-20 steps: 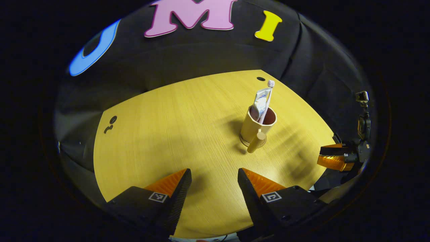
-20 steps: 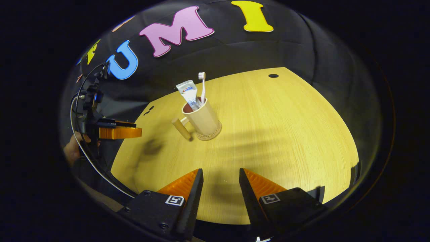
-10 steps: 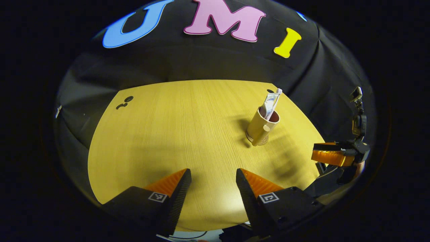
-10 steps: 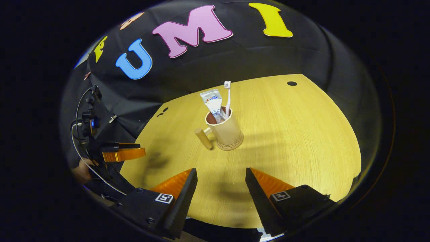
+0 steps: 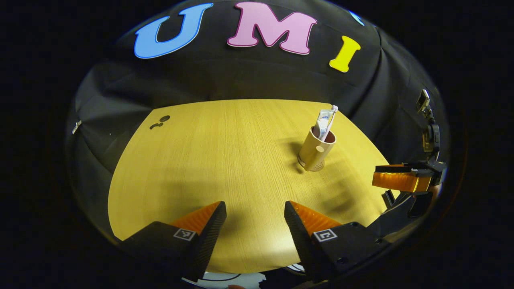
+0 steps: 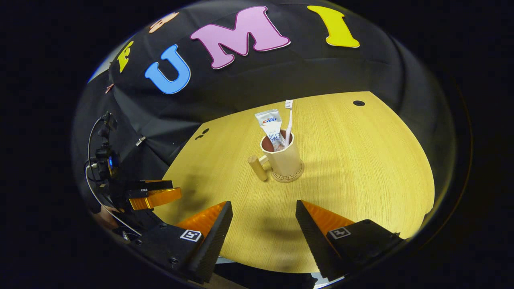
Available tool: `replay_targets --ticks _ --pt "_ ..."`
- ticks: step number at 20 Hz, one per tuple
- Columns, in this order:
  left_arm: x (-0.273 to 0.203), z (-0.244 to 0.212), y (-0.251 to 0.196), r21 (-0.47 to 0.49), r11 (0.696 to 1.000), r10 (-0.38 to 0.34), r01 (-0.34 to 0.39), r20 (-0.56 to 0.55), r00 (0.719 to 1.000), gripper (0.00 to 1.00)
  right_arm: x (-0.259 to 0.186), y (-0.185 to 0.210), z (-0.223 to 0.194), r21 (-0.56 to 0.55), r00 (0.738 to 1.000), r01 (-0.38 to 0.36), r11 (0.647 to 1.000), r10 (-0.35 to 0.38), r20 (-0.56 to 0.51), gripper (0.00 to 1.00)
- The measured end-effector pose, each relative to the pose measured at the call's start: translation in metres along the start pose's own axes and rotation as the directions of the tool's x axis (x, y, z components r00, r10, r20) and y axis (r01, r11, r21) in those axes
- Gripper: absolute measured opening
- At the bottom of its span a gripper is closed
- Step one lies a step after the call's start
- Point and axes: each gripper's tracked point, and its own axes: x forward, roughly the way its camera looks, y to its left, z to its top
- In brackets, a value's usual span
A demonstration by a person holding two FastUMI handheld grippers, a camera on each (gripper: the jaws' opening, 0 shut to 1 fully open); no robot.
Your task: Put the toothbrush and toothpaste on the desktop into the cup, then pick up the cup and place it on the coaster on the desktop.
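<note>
1. Fingers of the left tool [image 5: 253, 224] stand spread at the bottom of the left gripper view, with nothing between them, poised over the near edge of the surface [image 5: 209, 160].
2. Fingers of the right tool [image 6: 263, 226] stand spread as well in the right gripper view, holding nothing, above the near rim of the surface [image 6: 361, 160].
3. Landmark for the rest is the cup [image 6: 284, 160], which stands upright on the wood, well apart from both tools.
4. Under the cup lies the coaster [image 6: 287, 177]; its round rim peeks out around the cup's base, and the cup sits squarely on it.
5. From the cup's side a wooden handle [image 6: 257, 168] sticks out toward the left tool [image 6: 154, 196], which shows at the left edge of the right gripper view.
6. Inside the cup the toothpaste [image 6: 272, 127] stands upright, with the toothbrush [image 6: 288, 120] just beside it, bristles up.
7. In the left gripper view the cup [image 5: 314, 148] sits right of centre, with the right tool [image 5: 395, 181] near the surface's edge, nearer the camera than the cup.
8. Beyond the cup a small dark hole [image 6: 358, 103] marks the far part of the surface.
</note>
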Motion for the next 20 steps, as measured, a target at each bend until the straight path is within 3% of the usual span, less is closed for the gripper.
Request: replay_targets --ticks 3,4,6,20 --pt "0.001 -0.001 0.004 -0.029 1.0 0.002 -0.003 -0.012 1.0 0.94 0.0 -0.002 -0.005 -0.009 1.0 0.01 1.0 -0.01 -0.005 0.98" --pt "0.003 -0.002 0.005 -0.037 0.999 0.004 -0.004 -0.017 1.0 0.89 0.001 -0.002 -0.007 -0.01 1.0 0.011 1.0 -0.011 -0.006 0.97" --pt "0.004 -0.004 0.006 -0.048 0.999 0.004 -0.006 -0.027 1.0 0.94 0.001 -0.001 -0.009 -0.007 1.0 0.012 1.0 -0.012 -0.007 0.98" --pt "0.01 -0.005 0.008 -0.038 0.999 -0.009 0.006 -0.066 0.998 0.94 0.007 -0.004 -0.008 0.008 1.0 0.018 1.0 -0.018 -0.006 0.98"
